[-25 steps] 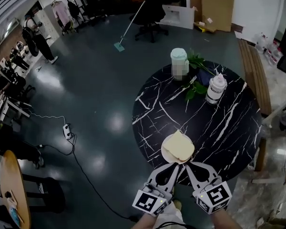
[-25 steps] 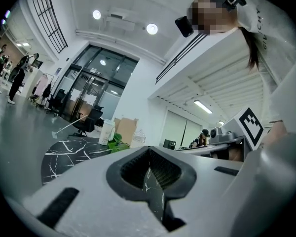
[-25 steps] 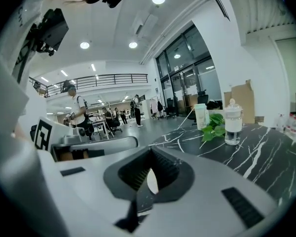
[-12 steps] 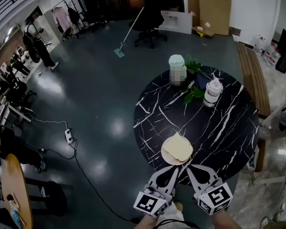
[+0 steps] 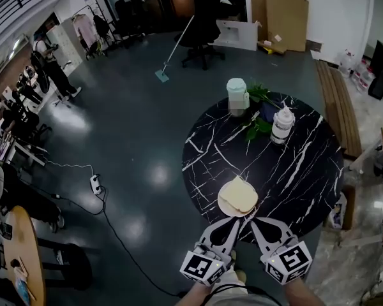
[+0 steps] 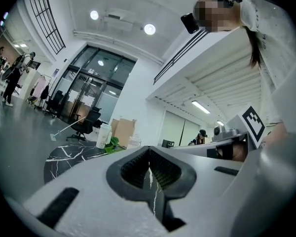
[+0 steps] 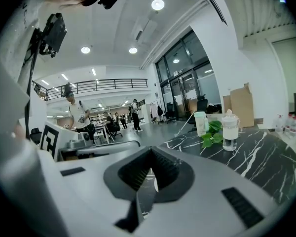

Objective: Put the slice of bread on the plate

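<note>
A pale slice of bread (image 5: pixel 239 194) lies on a white plate (image 5: pixel 225 208) at the near edge of the round black marble table (image 5: pixel 293 171). My left gripper (image 5: pixel 233 222) and right gripper (image 5: pixel 255 222) hang side by side just short of the plate, tips pointing at it, both shut with nothing between the jaws. In the left gripper view the jaws (image 6: pixel 149 168) meet with only a thin slit over the marble. The right gripper view shows its jaws (image 7: pixel 149 173) closed too. Neither gripper touches the bread.
At the table's far side stand a pale green lidded cup (image 5: pixel 237 95), a clear bottle (image 5: pixel 281 125) and a green leafy sprig (image 5: pixel 260 125). A cable and power strip (image 5: pixel 96 184) lie on the dark floor to the left. A wooden bench (image 5: pixel 337 101) runs on the right.
Both grippers have risen a little and stay shut. The table and plate look slightly smaller and farther in the head view; the bread has stayed on the plate.
</note>
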`<move>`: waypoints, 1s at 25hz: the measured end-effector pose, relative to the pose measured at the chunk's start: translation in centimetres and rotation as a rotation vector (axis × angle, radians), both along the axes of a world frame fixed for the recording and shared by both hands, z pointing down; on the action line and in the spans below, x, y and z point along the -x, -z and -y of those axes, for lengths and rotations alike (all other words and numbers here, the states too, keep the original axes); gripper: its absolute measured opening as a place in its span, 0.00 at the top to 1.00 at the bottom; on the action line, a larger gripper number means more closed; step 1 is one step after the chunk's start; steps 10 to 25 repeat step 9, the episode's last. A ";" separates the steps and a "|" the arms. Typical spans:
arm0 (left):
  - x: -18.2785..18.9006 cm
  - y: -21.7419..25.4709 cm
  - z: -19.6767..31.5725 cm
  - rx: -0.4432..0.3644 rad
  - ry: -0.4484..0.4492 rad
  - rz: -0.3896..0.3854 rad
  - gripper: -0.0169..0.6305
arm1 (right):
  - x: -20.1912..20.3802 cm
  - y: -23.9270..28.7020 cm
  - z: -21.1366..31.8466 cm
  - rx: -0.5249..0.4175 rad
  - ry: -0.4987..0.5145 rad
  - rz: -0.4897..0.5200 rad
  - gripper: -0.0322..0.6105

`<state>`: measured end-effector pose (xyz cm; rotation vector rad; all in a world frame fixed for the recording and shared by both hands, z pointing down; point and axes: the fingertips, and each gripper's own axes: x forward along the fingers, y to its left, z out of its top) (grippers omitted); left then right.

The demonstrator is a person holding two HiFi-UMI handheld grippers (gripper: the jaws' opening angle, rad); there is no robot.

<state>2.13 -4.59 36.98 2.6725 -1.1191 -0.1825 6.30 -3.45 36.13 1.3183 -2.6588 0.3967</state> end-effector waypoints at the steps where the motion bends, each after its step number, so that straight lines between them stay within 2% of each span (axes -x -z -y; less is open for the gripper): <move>1: -0.1 0.1 -0.1 0.000 -0.005 -0.003 0.96 | 0.0 0.0 -0.1 0.001 -0.002 0.004 0.93; 9: 0.3 1.8 0.0 -0.009 0.014 -0.007 0.96 | 0.1 0.6 -0.6 0.004 -0.004 0.018 0.93; 25: 0.3 1.8 0.0 -0.009 0.014 -0.007 0.96 | 0.1 0.6 -0.6 0.004 -0.004 0.018 0.93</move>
